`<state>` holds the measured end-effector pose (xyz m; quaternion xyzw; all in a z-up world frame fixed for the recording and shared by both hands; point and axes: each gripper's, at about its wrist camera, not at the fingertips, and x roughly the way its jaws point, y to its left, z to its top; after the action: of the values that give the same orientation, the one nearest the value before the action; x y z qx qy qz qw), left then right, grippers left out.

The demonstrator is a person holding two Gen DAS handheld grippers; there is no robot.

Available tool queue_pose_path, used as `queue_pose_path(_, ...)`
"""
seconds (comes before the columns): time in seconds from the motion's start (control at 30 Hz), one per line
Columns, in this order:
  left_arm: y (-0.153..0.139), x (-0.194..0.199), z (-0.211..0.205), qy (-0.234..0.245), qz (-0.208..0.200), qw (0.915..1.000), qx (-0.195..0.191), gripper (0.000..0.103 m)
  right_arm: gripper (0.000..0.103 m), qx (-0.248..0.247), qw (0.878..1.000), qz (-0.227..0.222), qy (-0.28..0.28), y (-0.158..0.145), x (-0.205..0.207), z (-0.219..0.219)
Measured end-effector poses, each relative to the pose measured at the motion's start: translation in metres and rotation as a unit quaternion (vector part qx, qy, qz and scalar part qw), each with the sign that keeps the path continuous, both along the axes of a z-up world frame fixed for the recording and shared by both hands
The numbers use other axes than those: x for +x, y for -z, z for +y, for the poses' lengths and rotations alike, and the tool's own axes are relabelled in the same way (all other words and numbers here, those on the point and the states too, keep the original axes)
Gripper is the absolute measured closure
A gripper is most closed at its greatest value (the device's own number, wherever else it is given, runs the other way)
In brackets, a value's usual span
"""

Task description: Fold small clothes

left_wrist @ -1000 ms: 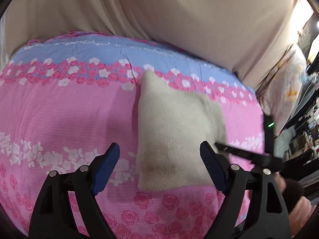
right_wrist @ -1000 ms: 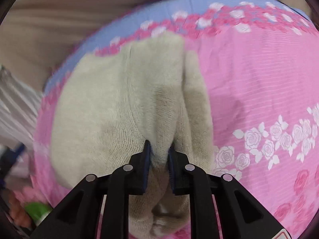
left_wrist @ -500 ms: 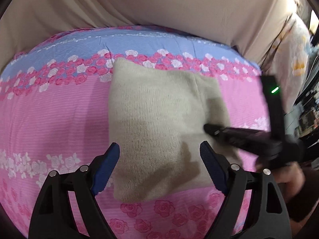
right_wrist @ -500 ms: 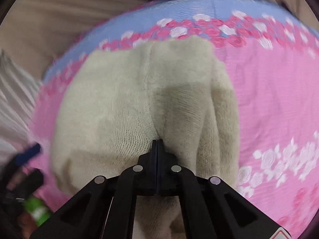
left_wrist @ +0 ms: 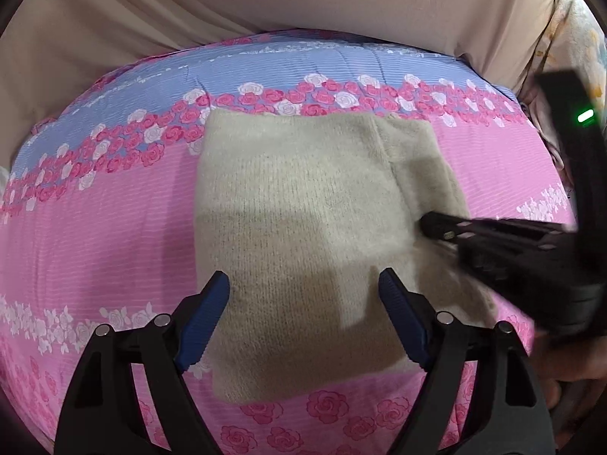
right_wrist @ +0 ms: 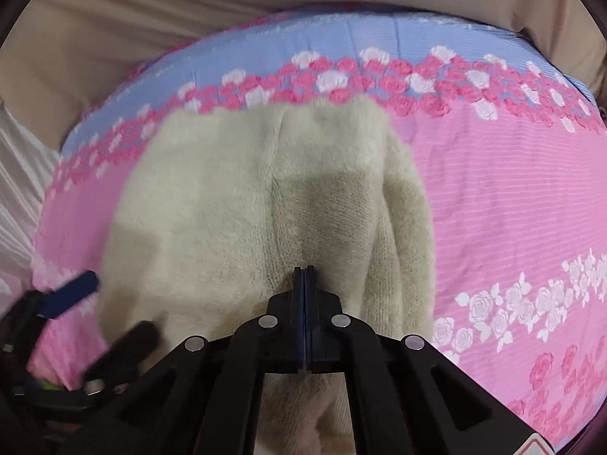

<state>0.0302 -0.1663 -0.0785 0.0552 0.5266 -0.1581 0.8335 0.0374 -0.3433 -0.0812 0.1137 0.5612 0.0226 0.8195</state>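
Observation:
A small cream knitted garment (left_wrist: 303, 227) lies folded on a pink and blue flowered bedspread (left_wrist: 95, 227); it also shows in the right wrist view (right_wrist: 235, 220). My left gripper (left_wrist: 303, 303) is open, its blue-padded fingers straddling the garment's near part just above it. My right gripper (right_wrist: 304, 270) is shut, its tips pressed into the knit at the garment's right side; it shows from the side in the left wrist view (left_wrist: 428, 223). Whether cloth is pinched between its pads is hidden. The left gripper appears blurred in the right wrist view (right_wrist: 102, 311).
A beige cloth (left_wrist: 303, 7) rises behind the bed's far edge. A light printed fabric (left_wrist: 569, 38) hangs at the far right. The bedspread (right_wrist: 512, 189) stretches wide to the right of the garment.
My right gripper closed from slightly open to shut on the garment's right side. My left gripper moved in over the garment, staying open. The garment now looks nearer and squarer.

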Motion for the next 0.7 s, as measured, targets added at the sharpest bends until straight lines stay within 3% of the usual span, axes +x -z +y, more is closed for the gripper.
queue_pose_path(0.07,-0.002,0.000,0.002,-0.004,-0.001,1.0000,-0.005,0.024,0.091,-0.003,1.000,-0.009,0.004,-0.005,-0.003,-0.007)
queue_pose_path(0.13,-0.005,0.001,0.006,-0.015,-0.004,0.9999,-0.007,0.024,0.071,-0.004,1.000,0.007,0.007,0.005,0.002,-0.015)
queue_pose_path(0.2,-0.007,0.002,0.014,-0.026,-0.002,0.9996,-0.009,0.024,0.068,0.003,1.000,0.030,0.006,0.019,0.008,-0.015)
queue_pose_path(0.3,-0.004,0.006,0.025,-0.042,0.009,0.9989,-0.016,0.024,0.069,0.004,0.999,0.033,0.003,0.028,0.008,-0.007)
queue_pose_path(0.33,-0.003,0.006,0.028,-0.047,0.012,0.9987,-0.016,0.024,0.091,0.013,1.000,0.028,-0.008,0.026,0.008,-0.005)
queue_pose_path(0.43,-0.007,0.006,0.035,-0.057,0.014,0.9980,-0.026,0.024,0.094,0.026,0.999,-0.016,-0.019,-0.004,-0.001,-0.004)
queue_pose_path(0.57,-0.018,0.001,0.042,-0.057,0.001,0.9975,-0.041,0.023,0.095,0.049,0.997,-0.064,0.014,-0.038,-0.020,-0.028)
queue_pose_path(0.63,-0.016,0.001,0.041,-0.055,0.000,0.9976,-0.042,0.022,0.093,0.025,0.999,-0.047,0.012,-0.019,-0.017,-0.031)
queue_pose_path(0.7,-0.004,0.001,0.035,-0.051,0.007,0.9981,-0.033,0.022,0.092,0.022,1.000,0.020,-0.007,0.031,-0.006,-0.028)
